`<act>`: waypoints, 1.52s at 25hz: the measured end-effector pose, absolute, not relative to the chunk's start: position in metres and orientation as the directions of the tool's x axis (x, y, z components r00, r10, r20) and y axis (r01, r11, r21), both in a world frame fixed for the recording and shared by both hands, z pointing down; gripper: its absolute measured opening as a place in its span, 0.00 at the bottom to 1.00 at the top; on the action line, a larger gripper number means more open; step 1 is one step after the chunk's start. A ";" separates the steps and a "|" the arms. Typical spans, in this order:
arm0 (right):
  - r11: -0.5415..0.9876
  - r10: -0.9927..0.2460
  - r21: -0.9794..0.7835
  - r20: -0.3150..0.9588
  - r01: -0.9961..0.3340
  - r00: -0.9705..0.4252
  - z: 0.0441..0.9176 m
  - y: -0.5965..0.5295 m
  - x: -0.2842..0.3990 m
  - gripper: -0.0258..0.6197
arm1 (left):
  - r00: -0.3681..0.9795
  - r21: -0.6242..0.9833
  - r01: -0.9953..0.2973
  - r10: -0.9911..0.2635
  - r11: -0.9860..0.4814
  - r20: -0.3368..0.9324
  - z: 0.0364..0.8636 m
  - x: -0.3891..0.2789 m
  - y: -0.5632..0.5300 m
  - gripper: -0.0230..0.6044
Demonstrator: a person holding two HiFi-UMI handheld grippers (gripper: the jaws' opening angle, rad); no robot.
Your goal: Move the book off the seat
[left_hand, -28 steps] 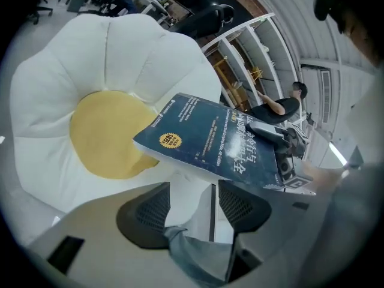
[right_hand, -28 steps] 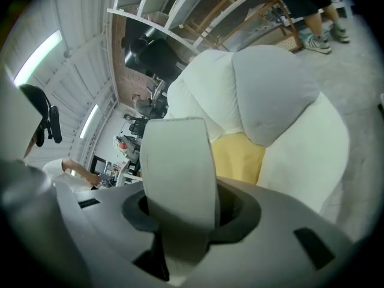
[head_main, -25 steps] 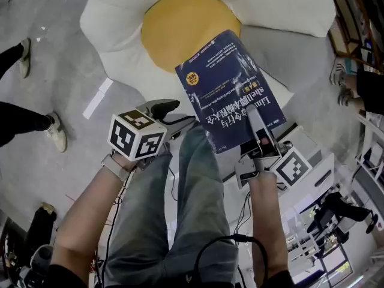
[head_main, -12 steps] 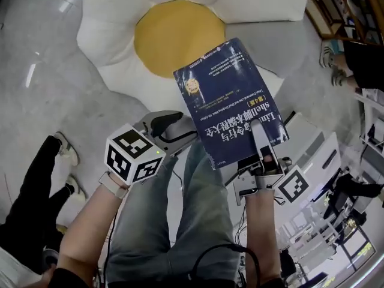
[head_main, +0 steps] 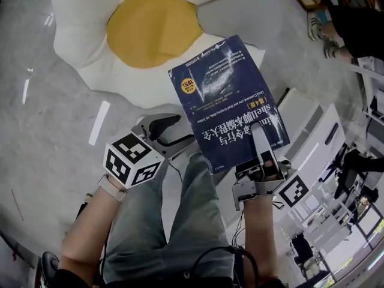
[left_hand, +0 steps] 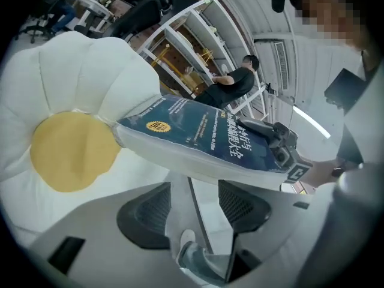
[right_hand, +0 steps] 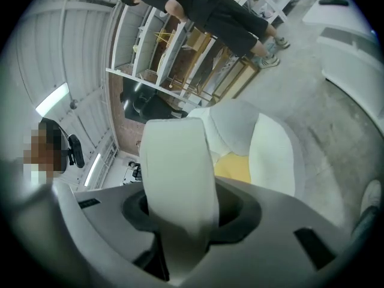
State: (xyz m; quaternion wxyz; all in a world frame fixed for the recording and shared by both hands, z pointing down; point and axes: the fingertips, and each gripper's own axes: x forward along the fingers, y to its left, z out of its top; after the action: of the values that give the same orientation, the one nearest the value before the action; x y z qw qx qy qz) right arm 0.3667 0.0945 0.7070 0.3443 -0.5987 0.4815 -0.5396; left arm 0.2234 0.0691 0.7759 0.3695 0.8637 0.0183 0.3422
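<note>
A dark blue book [head_main: 228,101] hangs in the air, gripped at its near edge by my right gripper [head_main: 260,138], which is shut on it. The book sits above the near right edge of the flower-shaped seat cushion [head_main: 78,17], white petals round a yellow centre [head_main: 153,26]. In the right gripper view the book's pale page edge [right_hand: 177,179] fills the gap between the jaws. My left gripper [head_main: 165,132] is lower left of the book, open and holding nothing. The left gripper view shows the book [left_hand: 198,134] from below, over the cushion [left_hand: 72,155].
A white cabinet [head_main: 315,131] stands on the grey floor at the right. A person in black [head_main: 354,17] stands at the upper right near white shelving [head_main: 372,83]. My own legs in jeans [head_main: 174,221] are below the grippers.
The book, still in the right gripper, has drawn away from the yellow centre toward the cushion's near right edge. A person's legs at the left have left the view.
</note>
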 end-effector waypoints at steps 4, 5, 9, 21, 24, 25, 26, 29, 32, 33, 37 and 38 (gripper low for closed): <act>-0.293 -0.951 -0.945 0.304 -0.146 -0.057 0.708 0.099 0.367 0.30 | 0.735 0.646 -0.231 0.305 -0.728 0.606 0.768 0.226 0.080 0.43; -0.295 -0.950 -0.943 0.306 -0.153 -0.060 0.706 0.100 0.366 0.31 | 0.741 0.649 -0.229 0.303 -0.726 0.600 0.768 0.227 0.084 0.43; -0.232 -0.960 -0.926 0.267 -0.297 -0.081 0.698 0.088 0.386 0.31 | 0.829 0.638 -0.183 0.231 -0.748 0.509 0.779 0.258 0.079 0.43; -0.323 -0.937 -0.922 0.344 -0.215 -0.068 0.704 0.093 0.368 0.31 | 0.775 0.664 -0.186 0.307 -0.725 0.552 0.772 0.234 0.082 0.43; -0.339 -0.936 -0.920 0.351 -0.198 -0.023 0.704 0.094 0.370 0.31 | 0.763 0.674 -0.166 0.339 -0.720 0.550 0.773 0.236 0.077 0.43; -0.342 -0.937 -0.920 0.350 -0.194 -0.007 0.704 0.094 0.369 0.31 | 0.759 0.674 -0.156 0.349 -0.722 0.549 0.773 0.236 0.075 0.43; -0.344 -0.937 -0.920 0.348 -0.190 0.013 0.703 0.095 0.369 0.31 | 0.754 0.674 -0.144 0.361 -0.725 0.548 0.773 0.236 0.073 0.43; -0.350 -0.937 -0.921 0.342 -0.172 0.079 0.701 0.118 0.387 0.31 | 0.736 0.678 -0.101 0.404 -0.728 0.543 0.771 0.256 0.087 0.43; -0.353 -0.933 -0.923 0.333 -0.154 0.138 0.708 0.182 0.451 0.31 | 0.714 0.678 -0.061 0.443 -0.733 0.543 0.779 0.321 0.142 0.43; -0.354 -0.930 -0.923 0.332 -0.148 0.157 0.713 0.204 0.474 0.31 | 0.705 0.677 -0.048 0.455 -0.735 0.544 0.783 0.345 0.162 0.43; -0.372 -0.911 -0.921 0.338 -0.119 0.237 0.735 0.263 0.534 0.31 | 0.662 0.673 0.014 0.511 -0.740 0.549 0.806 0.410 0.210 0.43; -0.380 -0.903 -0.919 0.342 -0.111 0.258 0.740 0.267 0.537 0.31 | 0.650 0.675 0.030 0.527 -0.738 0.547 0.810 0.413 0.211 0.43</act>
State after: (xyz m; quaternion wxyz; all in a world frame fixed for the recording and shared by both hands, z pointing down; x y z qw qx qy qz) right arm 0.5365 0.2672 0.7397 0.4125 -0.6775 0.3743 -0.4804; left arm 0.4134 0.2110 0.8103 0.3231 0.8490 0.1639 0.3847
